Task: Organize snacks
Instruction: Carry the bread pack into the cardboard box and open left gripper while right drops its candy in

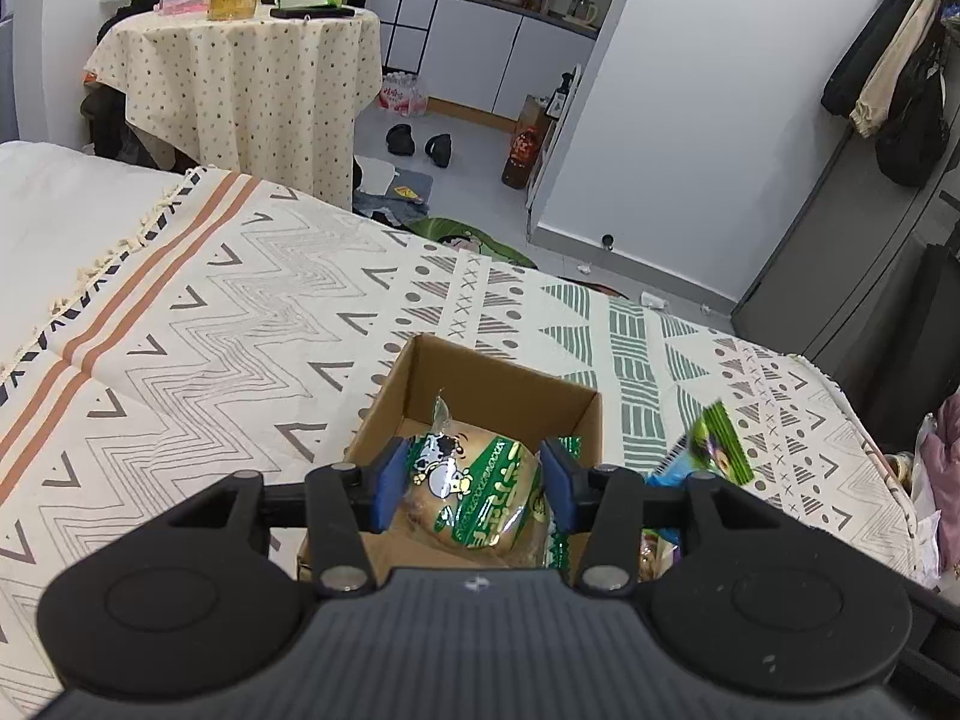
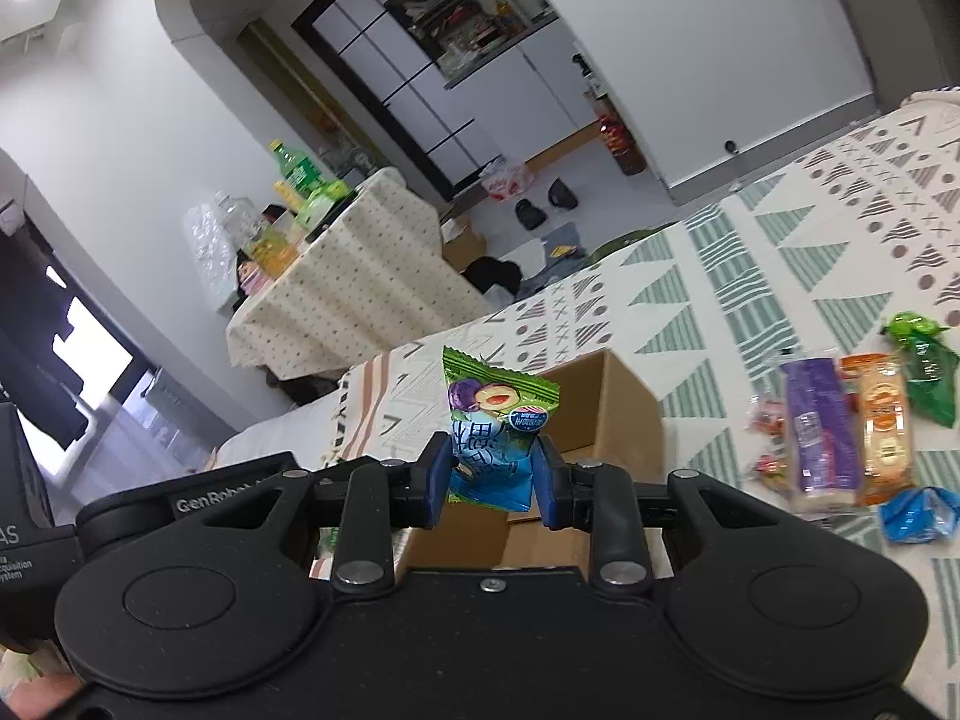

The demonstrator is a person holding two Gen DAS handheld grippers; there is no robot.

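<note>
The left gripper (image 1: 469,489) pinches a bun (image 1: 474,495) over the box (image 1: 510,384); the right gripper (image 2: 491,480) grips a plum packet (image 2: 495,420) by its lower half. Both look light, soft and crinkly, so I'd squeeze gently. Only the right view shows the spare snacks (image 2: 840,432) on the bedspread (image 2: 780,276).

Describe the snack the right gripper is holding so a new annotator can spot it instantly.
Start at the open cardboard box on the patterned bedspread. Right in front of it, the right gripper pinches a small upright plum packet: green top with a purple plum picture, blue bottom. Unlike the loose snacks lying flat to the right, such as the purple bar, it is off the bed.
</note>
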